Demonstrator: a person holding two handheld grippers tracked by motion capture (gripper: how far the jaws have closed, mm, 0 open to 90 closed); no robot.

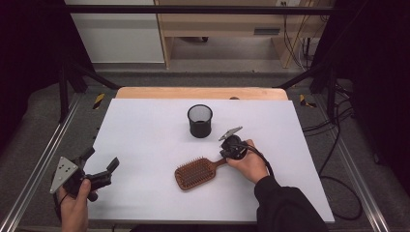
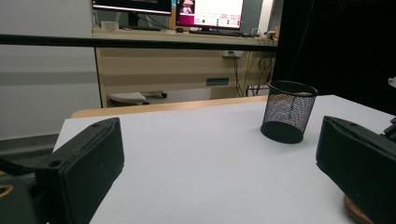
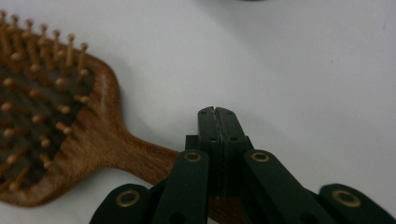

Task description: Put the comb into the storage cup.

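A wooden hairbrush (image 1: 196,173) lies bristles up on the white table (image 1: 145,130), its handle pointing toward the right hand. My right gripper (image 1: 225,153) hovers just over that handle, tilted down. In the right gripper view its jaws (image 3: 217,114) are pressed flat together with nothing between them, and the brush (image 3: 56,116) handle passes underneath. My left gripper (image 1: 101,160) rests at the table's left front edge, held by a hand, with its jaws wide apart and empty. The left gripper (image 2: 219,140) faces a black mesh cup (image 2: 289,112).
The black mesh cup (image 1: 200,121) stands upright behind the brush, near the table's middle. A wooden strip (image 1: 200,93) edges the far side. Metal rails (image 1: 43,159) run along both sides, and cables (image 1: 333,145) lie on the floor at the right.
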